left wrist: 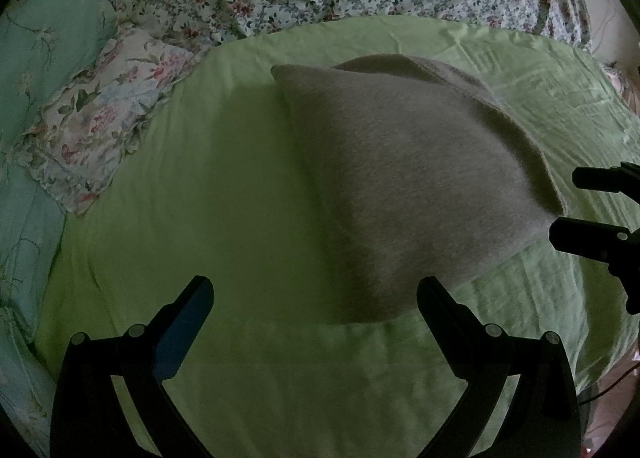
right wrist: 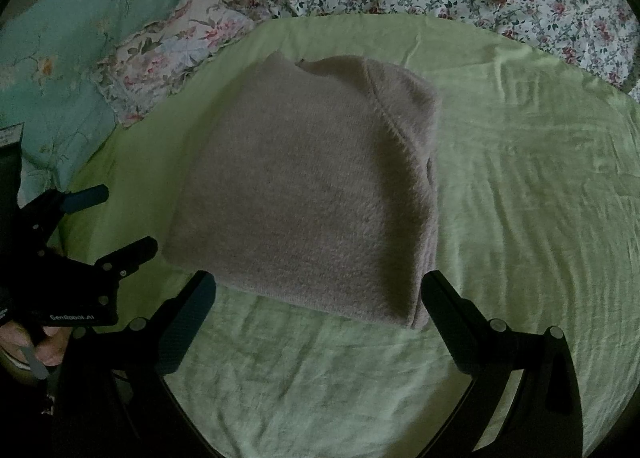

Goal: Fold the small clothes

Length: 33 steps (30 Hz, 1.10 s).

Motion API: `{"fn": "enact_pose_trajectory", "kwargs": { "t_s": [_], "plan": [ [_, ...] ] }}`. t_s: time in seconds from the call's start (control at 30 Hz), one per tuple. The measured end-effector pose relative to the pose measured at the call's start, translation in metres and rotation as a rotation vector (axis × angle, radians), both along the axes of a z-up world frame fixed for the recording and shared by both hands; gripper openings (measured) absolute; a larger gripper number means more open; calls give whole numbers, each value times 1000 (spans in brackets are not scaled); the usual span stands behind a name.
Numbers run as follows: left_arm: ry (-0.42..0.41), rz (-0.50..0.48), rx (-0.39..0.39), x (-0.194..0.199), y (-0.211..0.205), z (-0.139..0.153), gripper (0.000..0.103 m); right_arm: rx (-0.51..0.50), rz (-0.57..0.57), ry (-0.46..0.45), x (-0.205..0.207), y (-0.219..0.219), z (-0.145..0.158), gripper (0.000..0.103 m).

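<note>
Right wrist view shows the sweater (right wrist: 304, 194) folded into a compact block, flat on the green sheet (right wrist: 520, 178). Both the left gripper (left wrist: 314, 306) and right gripper (right wrist: 318, 298) stand spread, empty, near the sweater's front edge, apparently released, folding seemingly finished.

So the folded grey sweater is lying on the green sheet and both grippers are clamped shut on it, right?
Not quite. The folded grey sweater does lie on the green sheet, but both wrist views show the left gripper and right gripper open, holding nothing.
</note>
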<state>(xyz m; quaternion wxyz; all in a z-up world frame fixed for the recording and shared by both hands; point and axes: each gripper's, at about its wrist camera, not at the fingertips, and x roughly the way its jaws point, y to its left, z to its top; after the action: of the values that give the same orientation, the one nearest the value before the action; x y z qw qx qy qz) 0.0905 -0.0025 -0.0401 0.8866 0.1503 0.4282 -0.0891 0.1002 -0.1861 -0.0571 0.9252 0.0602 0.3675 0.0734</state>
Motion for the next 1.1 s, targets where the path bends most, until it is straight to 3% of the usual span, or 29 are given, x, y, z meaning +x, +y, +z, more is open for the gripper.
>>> {"fn": "enact_pose_trajectory", "kwargs": {
  "t_s": [1.1],
  "plan": [
    [-3,-13,3,4,-3,4,102,4,-11,-7,-2,2,5,102]
  ]
}}
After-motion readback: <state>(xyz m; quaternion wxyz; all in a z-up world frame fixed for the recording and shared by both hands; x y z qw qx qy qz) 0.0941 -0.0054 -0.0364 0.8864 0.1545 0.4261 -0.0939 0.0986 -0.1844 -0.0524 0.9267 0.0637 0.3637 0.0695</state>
